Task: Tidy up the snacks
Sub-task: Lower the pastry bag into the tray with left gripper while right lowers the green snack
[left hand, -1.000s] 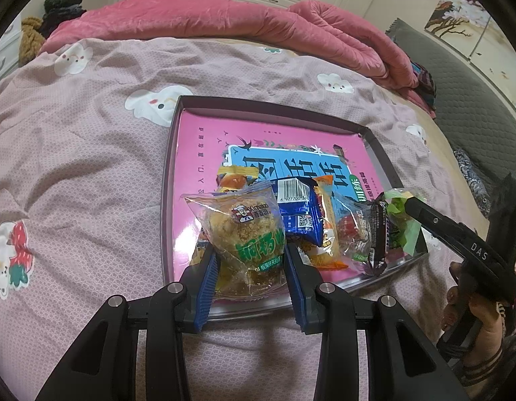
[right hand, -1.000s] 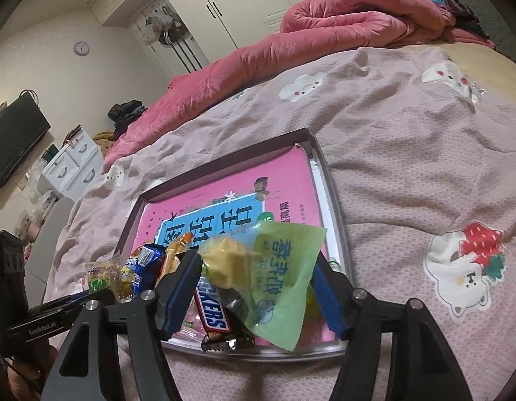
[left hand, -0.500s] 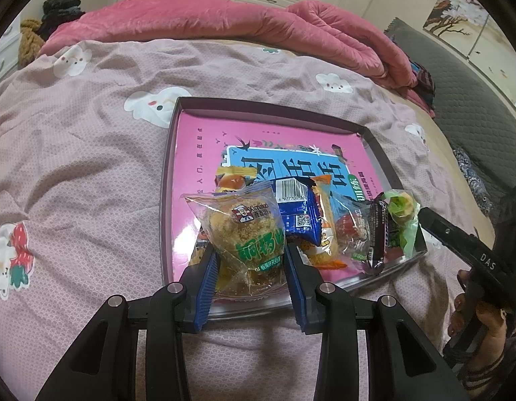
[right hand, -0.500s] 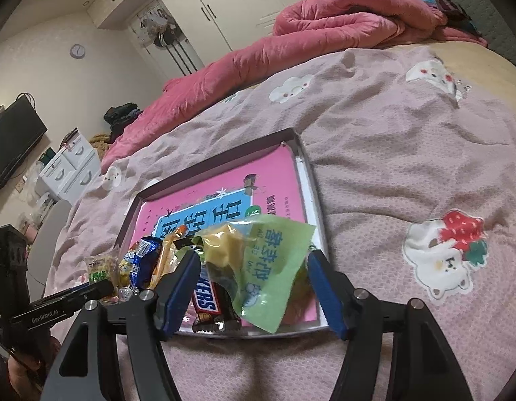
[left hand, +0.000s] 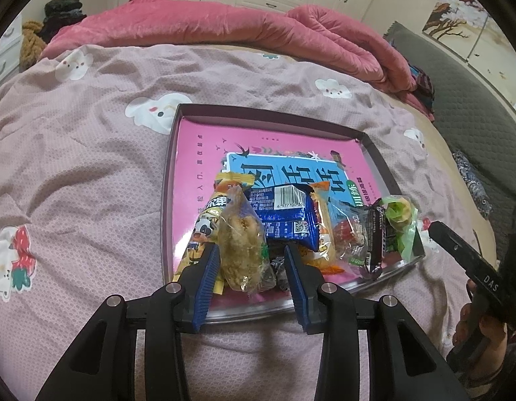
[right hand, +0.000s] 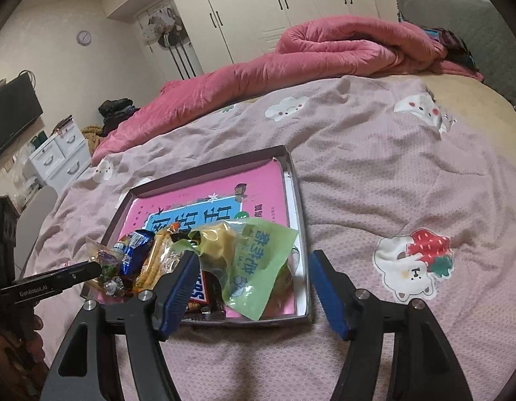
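A dark tray (left hand: 169,180) with a pink book lining it lies on the bed and holds a row of snack packets along its near edge. My left gripper (left hand: 252,252) is open; a clear packet of crumbly pastry (left hand: 242,244) lies tilted between its blue fingers, leaning on the left one. A blue packet (left hand: 284,214) and orange packets lie beside it. My right gripper (right hand: 252,264) is open and wide; a green packet (right hand: 258,260) lies in the tray (right hand: 301,200) between its fingers, over a Snickers bar (right hand: 199,289).
A pink-lilac printed bedsheet (left hand: 74,173) surrounds the tray. A rolled pink quilt (left hand: 224,26) lies at the back. A grey headboard (left hand: 475,107) stands at the right, white drawers (right hand: 57,157) and a TV at the left.
My left gripper has opened and let go of the pastry packet, which has tipped over to the left. My right gripper has drawn back from the green packet.
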